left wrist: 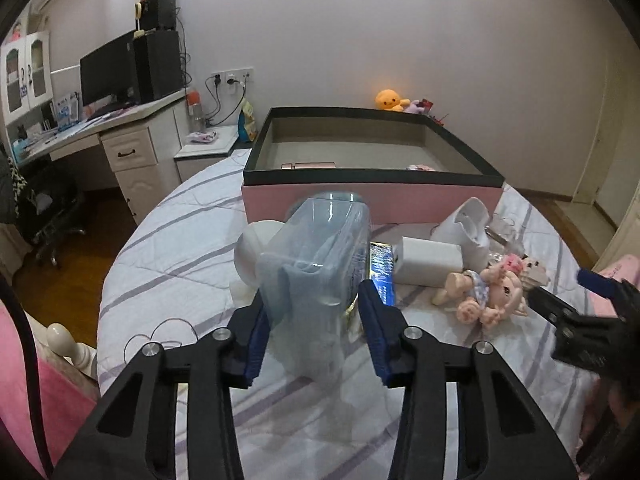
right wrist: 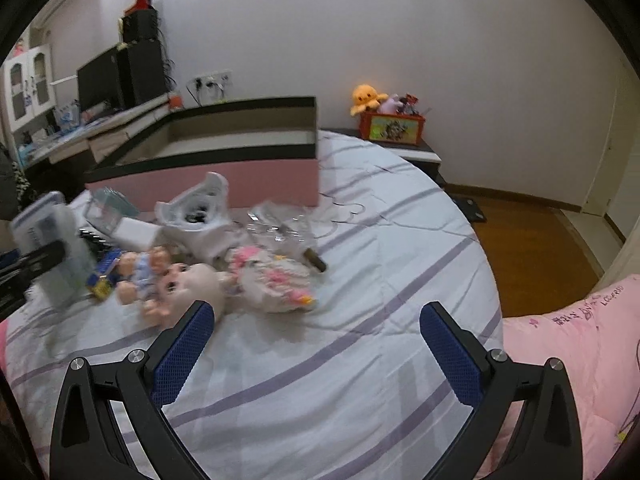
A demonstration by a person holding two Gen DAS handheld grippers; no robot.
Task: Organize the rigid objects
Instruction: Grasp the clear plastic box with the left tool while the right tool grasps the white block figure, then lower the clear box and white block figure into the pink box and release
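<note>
The big box [left wrist: 372, 190] sits open on the bed [left wrist: 180, 248], so the clear jar [left wrist: 316, 264] should go up slowly and over its rim. The left gripper [left wrist: 316, 320] is clamped on the jar. The right gripper [right wrist: 316, 344], jaws wide apart, holds nothing near the doll [right wrist: 176, 280].

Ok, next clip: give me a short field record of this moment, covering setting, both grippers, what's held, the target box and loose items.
setting: bed with striped quilt, bedroom
left gripper: fingers closed on the clear plastic container, which stands on the bed
right gripper: open, nothing between its fingers, over bare quilt near the doll
target box: pink box with dark rim, open; only a few small items visible inside
loose items: doll, white box, white holder, blue packet
</note>
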